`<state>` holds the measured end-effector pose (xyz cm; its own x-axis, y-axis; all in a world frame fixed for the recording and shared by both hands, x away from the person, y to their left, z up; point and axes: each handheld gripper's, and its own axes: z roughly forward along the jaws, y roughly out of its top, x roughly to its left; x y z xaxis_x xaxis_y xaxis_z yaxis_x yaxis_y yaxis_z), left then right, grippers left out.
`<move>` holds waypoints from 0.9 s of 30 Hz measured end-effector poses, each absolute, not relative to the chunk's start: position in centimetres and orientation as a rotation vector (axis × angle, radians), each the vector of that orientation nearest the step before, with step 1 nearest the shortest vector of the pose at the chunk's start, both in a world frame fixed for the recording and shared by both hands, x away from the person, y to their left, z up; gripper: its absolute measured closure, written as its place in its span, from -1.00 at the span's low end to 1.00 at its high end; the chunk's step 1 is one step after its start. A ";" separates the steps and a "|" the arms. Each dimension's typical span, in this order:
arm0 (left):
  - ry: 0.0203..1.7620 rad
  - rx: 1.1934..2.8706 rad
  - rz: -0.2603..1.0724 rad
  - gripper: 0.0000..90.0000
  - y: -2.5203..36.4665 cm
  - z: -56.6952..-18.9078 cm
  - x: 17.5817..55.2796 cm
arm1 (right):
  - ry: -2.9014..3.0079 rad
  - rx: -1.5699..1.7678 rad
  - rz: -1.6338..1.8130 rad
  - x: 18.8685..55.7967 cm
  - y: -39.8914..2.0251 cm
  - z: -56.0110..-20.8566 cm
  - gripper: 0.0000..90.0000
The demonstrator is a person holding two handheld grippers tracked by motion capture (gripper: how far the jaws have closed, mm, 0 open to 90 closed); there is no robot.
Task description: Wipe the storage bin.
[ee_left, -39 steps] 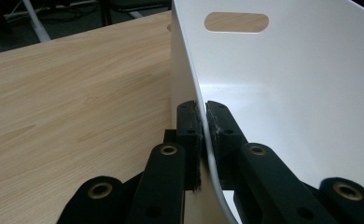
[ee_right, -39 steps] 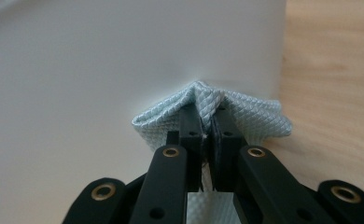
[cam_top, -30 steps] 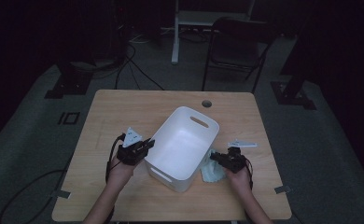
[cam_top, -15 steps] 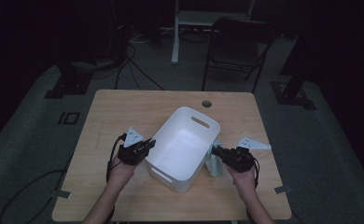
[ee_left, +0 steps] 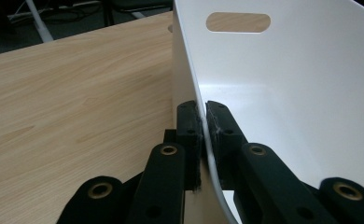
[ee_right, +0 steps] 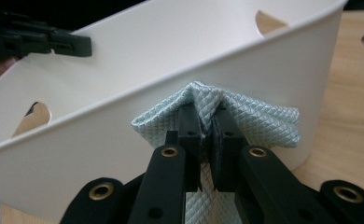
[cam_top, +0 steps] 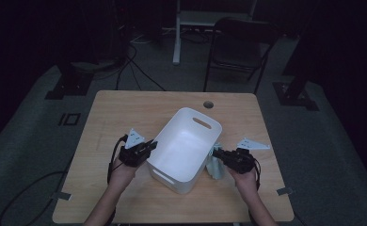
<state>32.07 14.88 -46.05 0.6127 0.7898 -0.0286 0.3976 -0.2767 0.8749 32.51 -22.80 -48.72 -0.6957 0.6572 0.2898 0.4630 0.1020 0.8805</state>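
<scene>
A white plastic bin (cam_top: 186, 146) with handle slots sits at an angle in the middle of the wooden table (cam_top: 125, 113). My left gripper (cam_top: 146, 147) is shut on the bin's left rim; in the left gripper view the jaws (ee_left: 202, 126) pinch the thin white wall (ee_left: 287, 84). My right gripper (cam_top: 221, 155) is shut on a pale blue quilted cloth (cam_top: 214, 168) that hangs bunched against the bin's right side. The right gripper view has the cloth (ee_right: 259, 121) folded over the closed jaws (ee_right: 207, 121), with the bin (ee_right: 171, 60) just behind.
A round cable hole (cam_top: 208, 104) lies in the table beyond the bin. A dark chair (cam_top: 240, 47) and a desk leg (cam_top: 177, 33) stand on the floor behind the table. Bare wood stretches to the left (ee_left: 77, 93) of the bin.
My right gripper has risen with the cloth, which has left the tabletop and now hangs beside the bin's right wall. The left gripper and the bin have stayed put.
</scene>
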 end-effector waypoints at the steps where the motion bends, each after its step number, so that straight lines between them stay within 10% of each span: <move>1: 0.947 1.897 0.525 0.87 14.9 -46.0 32.1 | 2.194 1.131 1.643 32.5 -22.8 -48.7 0.87; 27: 0.974 1.888 0.548 0.87 14.7 -46.0 32.0 | 2.308 1.332 1.396 34.9 -22.5 -53.6 0.89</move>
<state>31.95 14.73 -46.02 0.5891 0.8078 -0.0202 0.4026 -0.2717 0.8741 34.92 -22.52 -53.63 -0.6011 0.7378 0.3072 0.6147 0.1811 0.7677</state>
